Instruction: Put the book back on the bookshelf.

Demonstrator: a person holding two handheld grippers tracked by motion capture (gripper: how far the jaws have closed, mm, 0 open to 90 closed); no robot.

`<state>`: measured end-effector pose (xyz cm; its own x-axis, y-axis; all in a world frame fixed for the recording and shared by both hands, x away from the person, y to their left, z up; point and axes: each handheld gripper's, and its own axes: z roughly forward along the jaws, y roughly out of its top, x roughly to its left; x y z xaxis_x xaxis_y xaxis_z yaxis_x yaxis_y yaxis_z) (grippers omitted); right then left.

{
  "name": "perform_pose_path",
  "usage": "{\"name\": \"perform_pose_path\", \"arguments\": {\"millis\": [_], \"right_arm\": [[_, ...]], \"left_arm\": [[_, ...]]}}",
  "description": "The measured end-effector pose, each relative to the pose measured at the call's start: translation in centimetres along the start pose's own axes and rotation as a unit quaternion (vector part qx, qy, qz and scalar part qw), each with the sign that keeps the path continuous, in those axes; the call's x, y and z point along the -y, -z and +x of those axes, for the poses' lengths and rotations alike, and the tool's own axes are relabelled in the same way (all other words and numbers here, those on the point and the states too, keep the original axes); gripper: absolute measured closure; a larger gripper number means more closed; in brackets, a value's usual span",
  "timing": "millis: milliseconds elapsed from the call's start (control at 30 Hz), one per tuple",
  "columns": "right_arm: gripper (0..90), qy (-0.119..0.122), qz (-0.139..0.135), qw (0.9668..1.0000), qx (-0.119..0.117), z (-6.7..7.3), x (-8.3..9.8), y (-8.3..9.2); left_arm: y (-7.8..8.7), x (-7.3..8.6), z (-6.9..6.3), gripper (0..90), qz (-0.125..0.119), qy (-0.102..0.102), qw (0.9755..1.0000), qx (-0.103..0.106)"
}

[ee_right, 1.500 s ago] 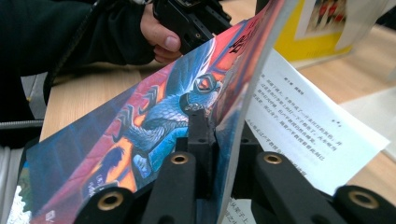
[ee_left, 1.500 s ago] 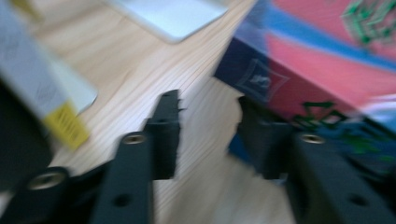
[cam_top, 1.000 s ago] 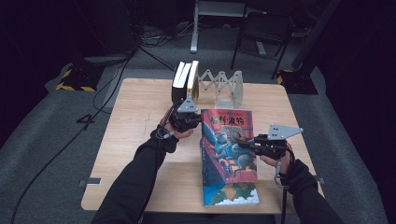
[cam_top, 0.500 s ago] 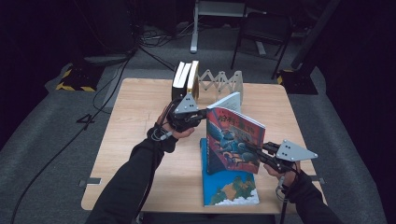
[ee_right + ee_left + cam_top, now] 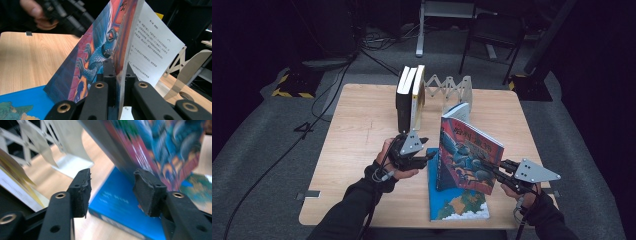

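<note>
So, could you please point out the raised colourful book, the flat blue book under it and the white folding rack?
Raised colourful book (image 5: pixel 468 157), high view, front cover.
Flat blue book (image 5: pixel 457 205), high view, bare cover.
White folding rack (image 5: pixel 447 86), high view, lattice.

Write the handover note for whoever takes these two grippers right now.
Right gripper: shut on the front cover of the book, which is lifted steeply off the pages.
Left gripper: jaws have just been opening, nothing between them, close beside the raised cover's spine side.
The book lies on the table, in front of the upright books in the folding rack.
Done: cover raised. Left: probably lifting the book and shelving it.
</note>
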<state>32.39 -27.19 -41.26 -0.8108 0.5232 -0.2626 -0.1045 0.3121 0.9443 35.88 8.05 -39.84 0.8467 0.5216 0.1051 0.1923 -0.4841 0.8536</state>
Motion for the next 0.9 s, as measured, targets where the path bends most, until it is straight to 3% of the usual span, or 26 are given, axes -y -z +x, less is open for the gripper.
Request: {"name": "perform_pose_path", "arguments": {"millis": [67,133,267,400,433,600,733,833,900], "right_arm": [[85.5,0.003,0.001,1.0000,0.006,0.1,0.1,0.0],[85.5,0.002,0.002,0.9999,0.011,0.2,0.1,0.1],[85.5,-0.001,0.002,0.9999,0.012,0.2,0.2,0.1],[85.4,0.004,0.002,0.9999,0.011,0.3,0.2,0.2],[85.4,0.005,0.002,0.9999,0.011,0.3,0.1,0.2],[85.3,0.005,0.001,1.0000,0.008,0.4,0.1,0.4],[85.2,0.009,0.002,0.9999,0.007,0.5,0.0,0.4],[85.0,0.014,0.002,0.9999,0.007,0.6,0.0,0.4],[84.7,0.016,0.002,0.9998,0.007,0.6,-0.1,0.4]], "left_arm": [[-0.3,1.2,-0.7,42.6,0.010,0.009,0.9998,0.017],[-0.8,2.0,-1.4,36.4,0.026,0.006,0.9993,0.028],[-2.6,3.1,-2.6,27.4,0.052,0.016,0.9966,0.062],[-4.3,3.3,-3.3,24.4,0.058,0.016,0.9945,0.086],[-4.7,3.2,-3.4,23.9,0.055,0.016,0.9937,0.096],[-6.3,2.3,-3.3,24.6,0.034,0.028,0.9940,0.100],[-6.9,1.3,-2.7,28.0,0.015,0.032,0.9950,0.093],[-6.9,0.3,-1.7,28.7,-0.014,0.053,0.9938,0.097],[-6.8,0.0,-1.5,30.3,-0.021,0.055,0.9935,0.097]]}}
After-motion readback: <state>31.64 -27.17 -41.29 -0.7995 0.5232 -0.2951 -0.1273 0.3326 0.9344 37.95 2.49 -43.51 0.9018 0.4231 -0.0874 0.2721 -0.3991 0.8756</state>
